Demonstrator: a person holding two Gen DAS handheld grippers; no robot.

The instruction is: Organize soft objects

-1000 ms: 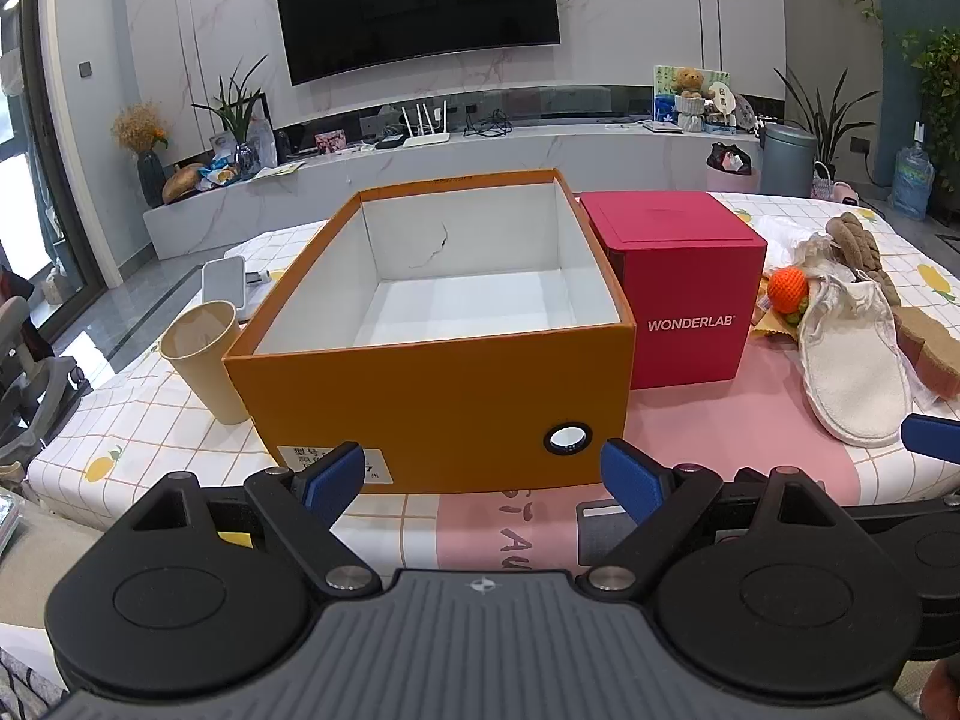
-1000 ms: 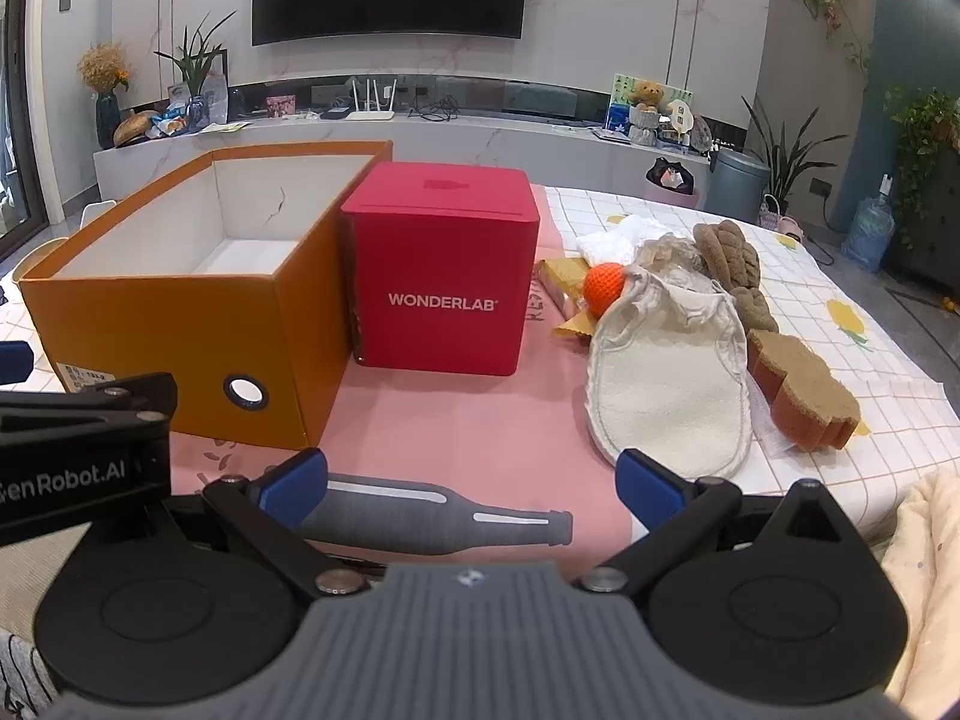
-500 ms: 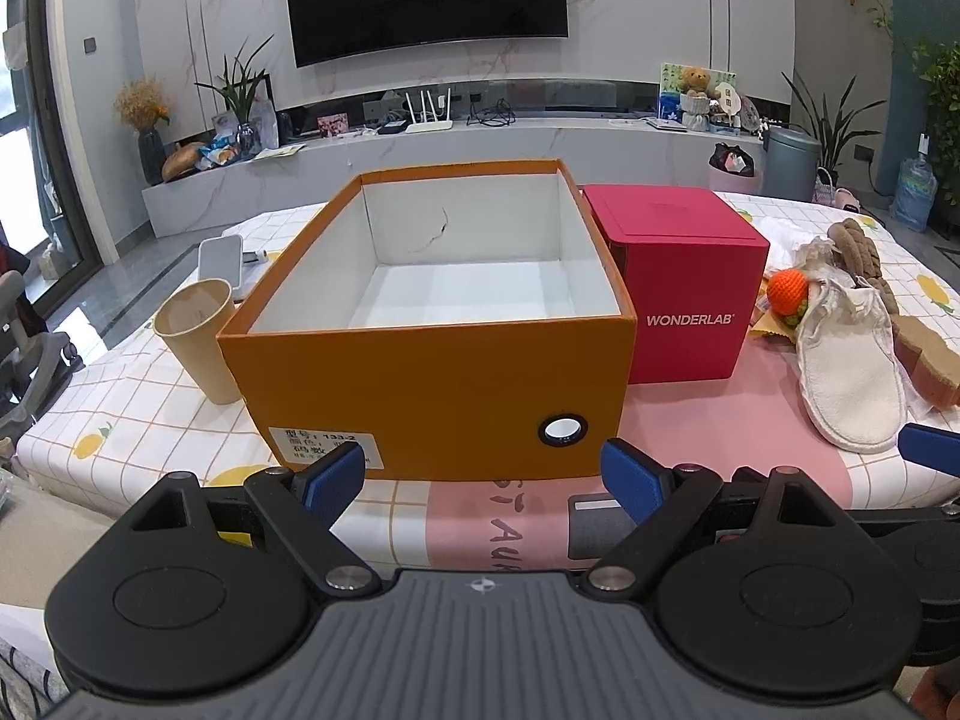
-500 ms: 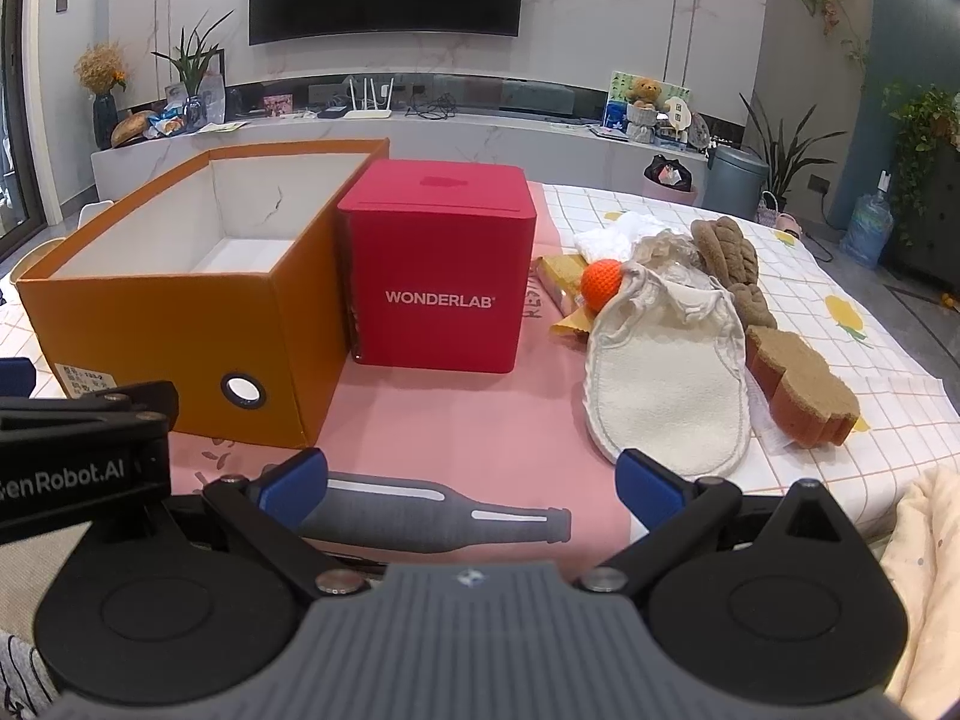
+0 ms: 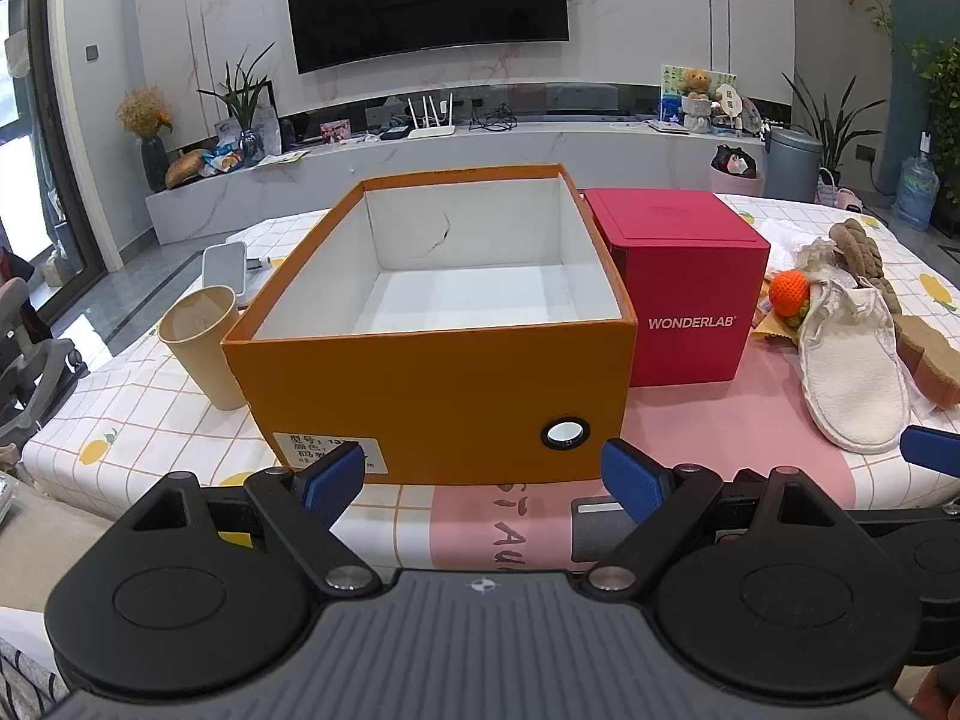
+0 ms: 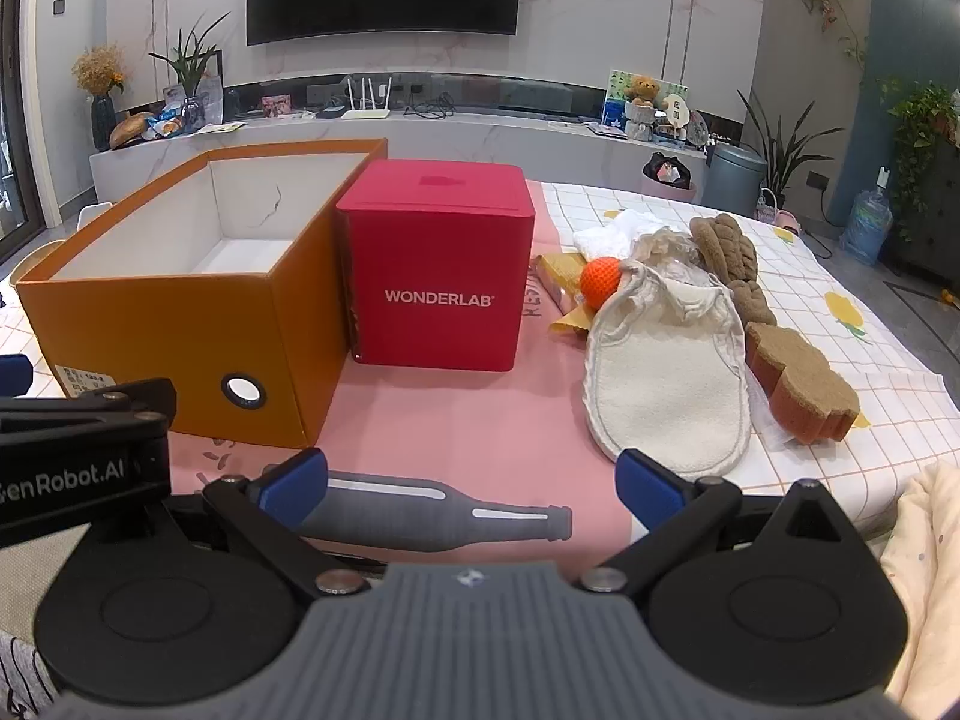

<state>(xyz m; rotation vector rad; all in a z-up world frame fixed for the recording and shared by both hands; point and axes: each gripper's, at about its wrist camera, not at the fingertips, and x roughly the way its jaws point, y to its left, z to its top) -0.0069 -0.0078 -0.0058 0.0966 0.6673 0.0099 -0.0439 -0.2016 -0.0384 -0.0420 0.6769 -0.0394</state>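
An open, empty orange box (image 5: 438, 384) (image 6: 174, 324) stands on the table, a red WONDERLAB box (image 5: 690, 300) (image 6: 438, 282) to its right. Right of that lies a pile of soft things: a cream mitt (image 6: 666, 384) (image 5: 852, 372), an orange ball (image 6: 600, 290) (image 5: 789, 293), a brown plush piece (image 6: 726, 258), a brown sponge (image 6: 804, 384) and white cloth (image 6: 612, 234). My left gripper (image 5: 483, 480) is open and empty just before the orange box. My right gripper (image 6: 471, 489) is open and empty at the table's near edge, short of the mitt.
A paper cup (image 5: 207, 348) stands left of the orange box, a white device (image 5: 225, 267) behind it. A yellow wrapper (image 6: 561, 294) lies beside the ball. The tablecloth (image 6: 456, 420) has a pink centre strip. A TV bench lines the far wall.
Both grippers have risen and drawn back slightly, so the boxes sit a little lower and farther in view. Nothing on the table moved. Both stay open.
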